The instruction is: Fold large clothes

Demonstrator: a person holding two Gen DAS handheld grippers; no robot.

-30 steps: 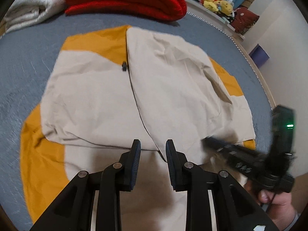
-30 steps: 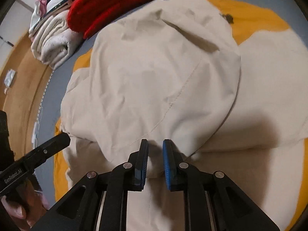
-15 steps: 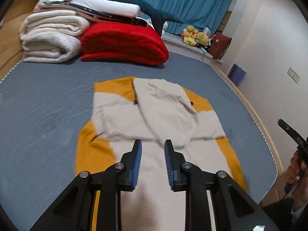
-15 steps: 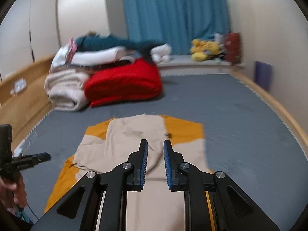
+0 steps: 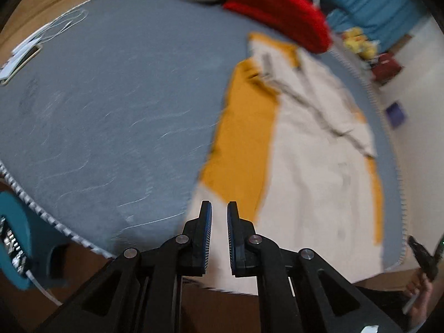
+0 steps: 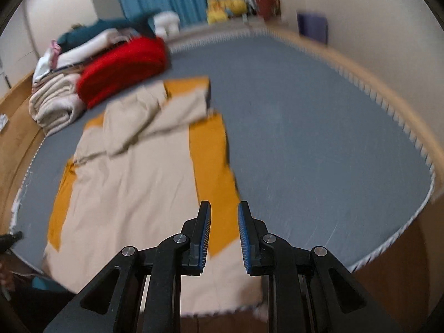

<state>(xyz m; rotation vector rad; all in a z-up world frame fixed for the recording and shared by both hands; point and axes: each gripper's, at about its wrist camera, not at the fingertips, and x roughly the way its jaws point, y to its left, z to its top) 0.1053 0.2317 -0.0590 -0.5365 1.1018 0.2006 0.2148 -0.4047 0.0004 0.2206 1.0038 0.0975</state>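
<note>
L grip (image 5: 219, 213) closing, nothing btwn jaws | R grip (image 6: 224, 213) narrow gap, empty | garment (image 6: 133, 183) flat on bed (image 6: 319, 138), sleeves folded in | left: fold hem end up | red blanket (image 6: 122, 66) far back

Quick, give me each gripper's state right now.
Left gripper: jaws closing, a narrow gap left, nothing between them.
Right gripper: open, holding nothing, over the near edge of the beige and orange garment.
</note>
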